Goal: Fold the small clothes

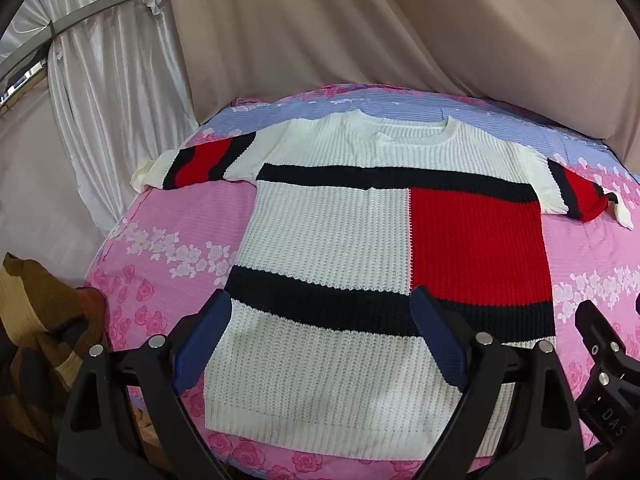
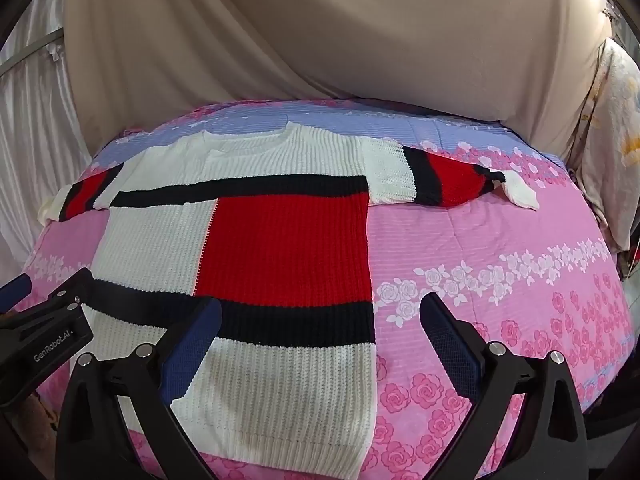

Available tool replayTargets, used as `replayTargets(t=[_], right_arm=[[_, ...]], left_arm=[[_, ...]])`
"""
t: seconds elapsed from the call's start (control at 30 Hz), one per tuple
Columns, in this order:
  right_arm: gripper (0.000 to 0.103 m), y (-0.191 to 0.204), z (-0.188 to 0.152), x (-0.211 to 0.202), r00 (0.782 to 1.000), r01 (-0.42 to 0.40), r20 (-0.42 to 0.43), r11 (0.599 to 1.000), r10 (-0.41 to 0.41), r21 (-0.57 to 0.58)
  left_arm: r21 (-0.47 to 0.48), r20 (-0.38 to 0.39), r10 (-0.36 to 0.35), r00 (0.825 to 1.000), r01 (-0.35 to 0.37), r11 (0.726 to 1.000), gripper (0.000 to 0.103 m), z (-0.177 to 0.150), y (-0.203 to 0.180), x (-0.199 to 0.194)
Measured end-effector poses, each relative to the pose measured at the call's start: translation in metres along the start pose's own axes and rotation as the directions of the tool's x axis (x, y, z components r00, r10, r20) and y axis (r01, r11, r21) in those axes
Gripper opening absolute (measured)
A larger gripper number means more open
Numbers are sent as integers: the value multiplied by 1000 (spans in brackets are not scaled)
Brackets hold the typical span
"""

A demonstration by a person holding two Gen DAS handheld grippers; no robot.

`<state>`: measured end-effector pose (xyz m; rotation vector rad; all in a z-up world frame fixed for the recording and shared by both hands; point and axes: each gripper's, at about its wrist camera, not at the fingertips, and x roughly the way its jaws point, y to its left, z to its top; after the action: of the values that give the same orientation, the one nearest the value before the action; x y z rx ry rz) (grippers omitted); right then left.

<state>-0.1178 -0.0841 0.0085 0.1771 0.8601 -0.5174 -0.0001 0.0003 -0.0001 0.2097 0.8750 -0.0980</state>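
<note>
Floral bedspread (image 1: 168, 216); one sweater (image 1: 332, 232); two sleeves spread.

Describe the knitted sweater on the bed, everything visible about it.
The sweater is a chunky ribbed knit, mostly white, with black bands and a red block on one side of the chest. It lies flat and unfolded on the pink floral bedsheet, round neck at the far end, hem nearest the cameras. Both short sleeves are spread outward, striped black and red with white cuffs. Nothing grips it; both pairs of jaws hover open above its hem.
</note>
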Motion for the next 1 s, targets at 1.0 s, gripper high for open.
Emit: replayTargets(t=[1.0], right_arm=[[98, -6, 5, 8, 1000, -4, -11, 1000, 4, 2]], left_arm=[[13, -12, -3, 1000, 3, 1000, 89, 2, -18, 10]])
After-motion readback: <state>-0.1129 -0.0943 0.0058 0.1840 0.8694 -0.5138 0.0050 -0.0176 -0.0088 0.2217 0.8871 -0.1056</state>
